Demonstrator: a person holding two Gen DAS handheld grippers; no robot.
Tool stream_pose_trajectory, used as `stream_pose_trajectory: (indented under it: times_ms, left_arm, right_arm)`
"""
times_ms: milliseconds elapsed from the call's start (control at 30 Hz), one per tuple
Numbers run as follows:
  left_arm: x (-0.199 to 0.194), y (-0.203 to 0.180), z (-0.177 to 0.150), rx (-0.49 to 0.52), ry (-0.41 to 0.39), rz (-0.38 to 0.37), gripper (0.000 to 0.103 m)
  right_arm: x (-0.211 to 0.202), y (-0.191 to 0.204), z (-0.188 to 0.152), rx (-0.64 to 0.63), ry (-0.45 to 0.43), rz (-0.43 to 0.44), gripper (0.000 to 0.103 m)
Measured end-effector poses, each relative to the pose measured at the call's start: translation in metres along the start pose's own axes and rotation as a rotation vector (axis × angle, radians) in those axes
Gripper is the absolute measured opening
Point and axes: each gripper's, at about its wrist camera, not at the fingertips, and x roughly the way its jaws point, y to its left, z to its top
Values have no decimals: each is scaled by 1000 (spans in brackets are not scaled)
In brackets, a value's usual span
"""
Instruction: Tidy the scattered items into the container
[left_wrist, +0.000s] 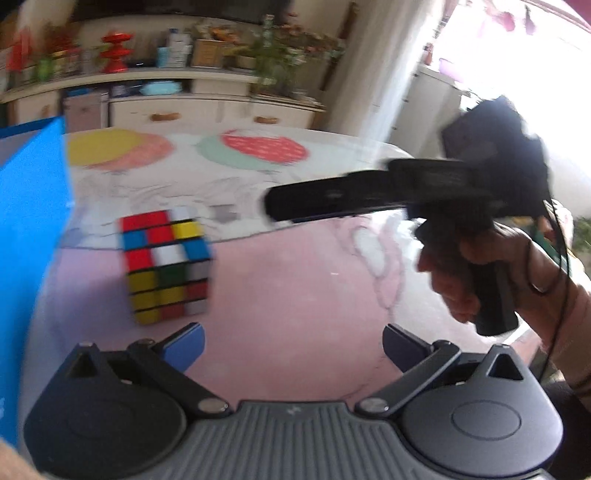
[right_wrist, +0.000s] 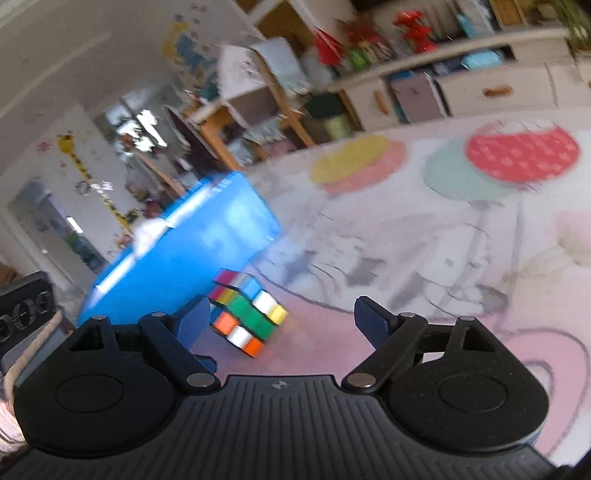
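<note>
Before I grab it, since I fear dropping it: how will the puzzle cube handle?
The puzzle cube looks rigid and flat-sided, so it should sit still rather than roll. Its glossy stickers may be a bit slippery. Both hand-held grippers stand open, the left hand-held gripper nearer; squeeze flat faces.

Patterned tablecloth, cluttered sideboard

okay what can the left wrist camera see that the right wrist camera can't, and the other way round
Only the left wrist view shows the right gripper from outside, held by the person's hand above the table.

Only the right wrist view shows the wooden shelves behind the bin, and the cube's orange and green stickers.

Both show the cube on the table beside the blue bin, the cabinet behind, and each camera's own open, empty fingers.
</note>
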Motion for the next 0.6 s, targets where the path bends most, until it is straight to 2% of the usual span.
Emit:
stream_pose_trajectory:
  times_ms: [167, 233, 433, 600]
  left_arm:
    - [-6, 9, 0, 8, -5, 80, 103]
    - [-3, 10, 1, 19, -1, 113, 102]
    - [-3, 17, -4, -29, -11, 143, 102]
    - [-8, 17, 0, -32, -64, 209, 102]
  right_arm:
    - [11, 19, -2, -81, -5, 63, 103]
    - [17, 27, -6, -135, 7, 60, 103]
    - [33, 47, -10, -292, 21, 24, 103]
    - [36, 45, -8, -283, 15, 1, 103]
